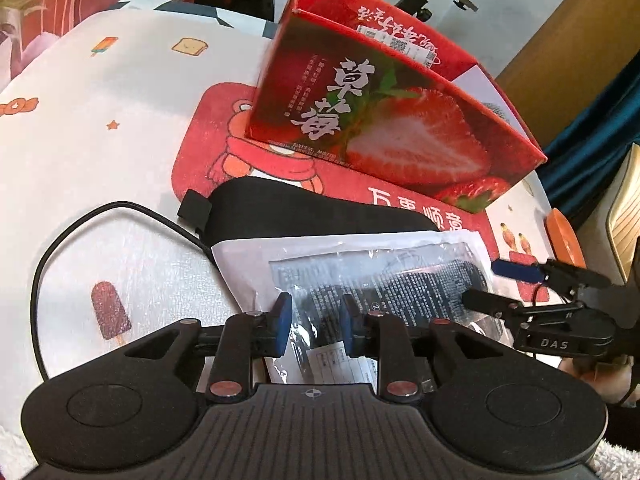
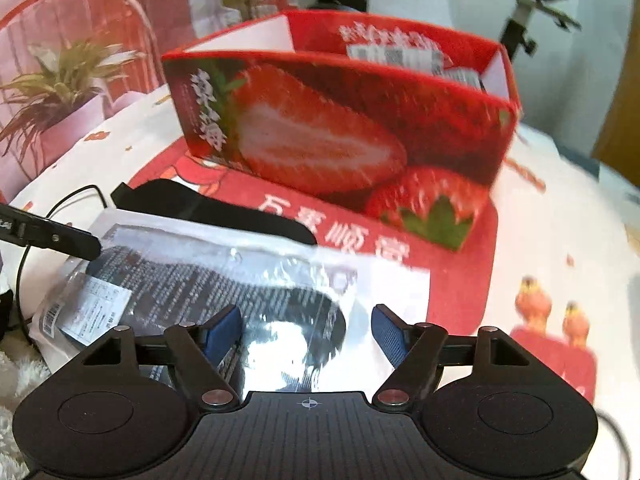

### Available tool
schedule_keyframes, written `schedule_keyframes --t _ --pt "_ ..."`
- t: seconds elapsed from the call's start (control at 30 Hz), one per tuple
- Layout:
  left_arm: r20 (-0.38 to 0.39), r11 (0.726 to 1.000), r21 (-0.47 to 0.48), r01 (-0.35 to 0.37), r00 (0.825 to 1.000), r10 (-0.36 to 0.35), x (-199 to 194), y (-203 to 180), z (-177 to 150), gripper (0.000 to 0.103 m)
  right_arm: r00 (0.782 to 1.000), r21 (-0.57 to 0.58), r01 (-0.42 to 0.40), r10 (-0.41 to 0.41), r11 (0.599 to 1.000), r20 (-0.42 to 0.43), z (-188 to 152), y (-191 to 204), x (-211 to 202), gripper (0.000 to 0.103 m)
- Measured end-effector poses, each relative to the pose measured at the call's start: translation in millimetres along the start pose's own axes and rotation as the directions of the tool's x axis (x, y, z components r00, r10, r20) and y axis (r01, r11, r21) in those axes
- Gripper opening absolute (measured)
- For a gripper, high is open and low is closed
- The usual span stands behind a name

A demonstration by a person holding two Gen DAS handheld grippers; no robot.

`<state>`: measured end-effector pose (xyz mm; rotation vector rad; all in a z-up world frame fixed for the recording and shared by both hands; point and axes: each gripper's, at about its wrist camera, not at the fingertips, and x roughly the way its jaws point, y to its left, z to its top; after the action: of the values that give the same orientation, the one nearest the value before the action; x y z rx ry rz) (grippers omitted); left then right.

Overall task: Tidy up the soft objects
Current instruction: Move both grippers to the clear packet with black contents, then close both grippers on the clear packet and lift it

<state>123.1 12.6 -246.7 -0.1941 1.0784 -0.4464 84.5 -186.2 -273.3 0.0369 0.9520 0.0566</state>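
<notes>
Little of the sorting looks done. The strawberry box (image 1: 384,120) stands open on a red mat (image 1: 200,148) toward the far side of the bed (image 1: 100,120), and what it holds cannot be made out beyond a grey patch at its near inner corner. Two soft things lie outside it, on the near part of the mat: a black eye mask (image 1: 280,216) with its cord (image 1: 52,256) looping toward the bed's left edge, and, lapped over the mask's near side, a clear plastic packet (image 1: 360,276) with something dark inside.

The left hand-held gripper (image 1: 316,320) has its jaws a narrow way apart over the packet's near left end, pads not pressing it. The right hand-held gripper (image 2: 306,332) stands wide open above the packet's near right part, gripping nothing.

What is left, by my judgement, is to lift the packet, then the mask, into the box. The box's near wall rises right behind both, so a load must clear that rim. There is open sheet on the left of the bed; the cord could snag.
</notes>
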Motion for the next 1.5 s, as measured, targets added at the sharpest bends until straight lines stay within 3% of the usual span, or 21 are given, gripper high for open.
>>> schedule_keyframes --t 0.27,0.33,0.6,0.63,0.67,0.7,1.03,1.5 --pt "0.037 0.998 -0.004 -0.058 0.998 0.058 -11 -3 -3 0.027 1.000 0.091 -0.019 0.016 0.996 0.024 -11 -7 5 0.070" --pt "0.058 0.996 -0.024 -0.086 0.995 0.087 -15 -2 -3 0.033 0.999 0.094 -0.019 0.017 0.995 0.029 -12 -7 6 0.070" --pt "0.012 0.992 -0.079 -0.100 0.995 0.101 -7 7 -8 0.037 0.999 0.134 -0.030 0.023 0.991 0.049 -18 -12 7 0.076" --pt "0.013 0.993 -0.072 -0.098 0.995 0.100 -6 6 -7 0.037 0.998 0.133 -0.033 0.026 0.991 0.048 -18 -11 8 0.084" --pt "0.009 0.994 -0.060 -0.096 0.995 0.097 -4 4 -7 0.037 0.999 0.135 -0.034 0.029 0.990 0.036 -18 -11 10 0.100" --pt "0.003 0.994 -0.047 -0.097 0.995 0.097 -2 2 -8 0.037 0.999 0.145 -0.034 0.033 0.989 0.011 -18 -11 13 0.103" --pt "-0.012 0.993 -0.016 -0.117 0.993 0.117 11 -4 -8 0.039 0.999 0.156 -0.053 0.052 0.986 0.012 -16 -11 13 0.103" --pt "-0.026 0.996 -0.039 -0.085 0.996 0.084 19 1 -6 0.039 0.993 0.186 -0.052 0.069 0.981 -0.090 11 -19 26 0.103"
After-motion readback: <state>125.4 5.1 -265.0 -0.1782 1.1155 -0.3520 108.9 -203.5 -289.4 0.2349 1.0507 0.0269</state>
